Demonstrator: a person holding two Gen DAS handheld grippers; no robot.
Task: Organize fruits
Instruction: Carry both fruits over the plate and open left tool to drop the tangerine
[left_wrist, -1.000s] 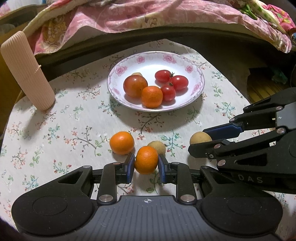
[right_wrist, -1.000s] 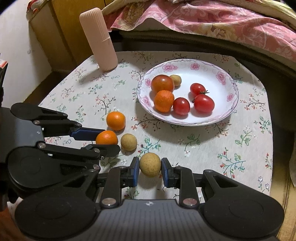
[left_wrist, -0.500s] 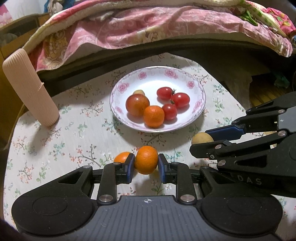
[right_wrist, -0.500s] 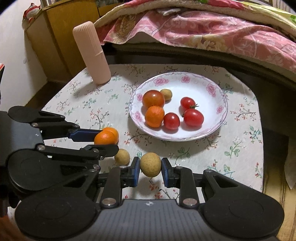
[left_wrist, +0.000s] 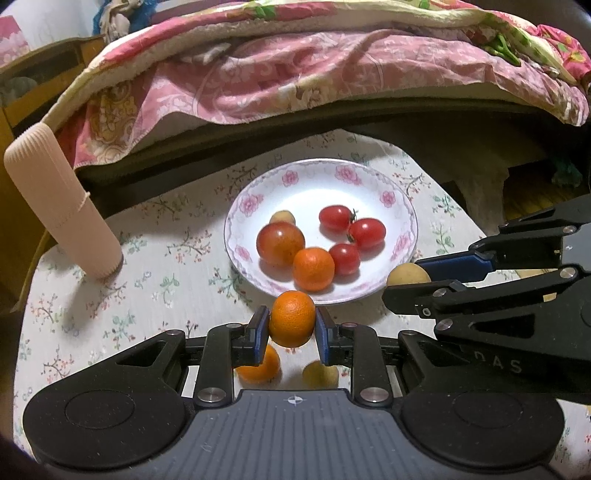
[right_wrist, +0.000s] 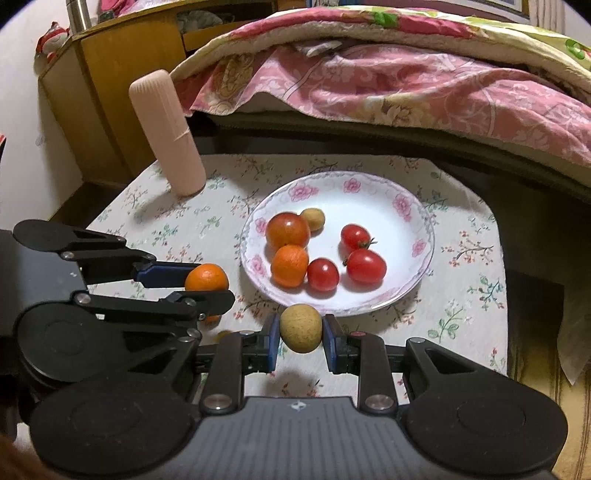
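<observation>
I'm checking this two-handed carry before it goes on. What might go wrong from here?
1. The left gripper and right gripper sit close together; heading for the same plate, they may collide.
2. The orange and tan fruit are round, pinched only at the sides, and might slip out.
3. The plate's near side is crowded; a dropped fruit may knock the cherry tomatoes.

A small orange mandarin (left_wrist: 291, 318), dimpled skin catching the light, hangs clamped at lower centre of the left wrist view, just short of a white plate (left_wrist: 400, 214) rimmed with pink flowers. On the plate lie a large red-orange tomato (left_wrist: 280, 243), a second mandarin (left_wrist: 314, 268), three cherry tomatoes (left_wrist: 366, 233) and a small tan fruit (left_wrist: 282, 218). In the right wrist view a tan, rough-skinned round fruit (right_wrist: 300, 328) sits pinched at centre frame.
</observation>
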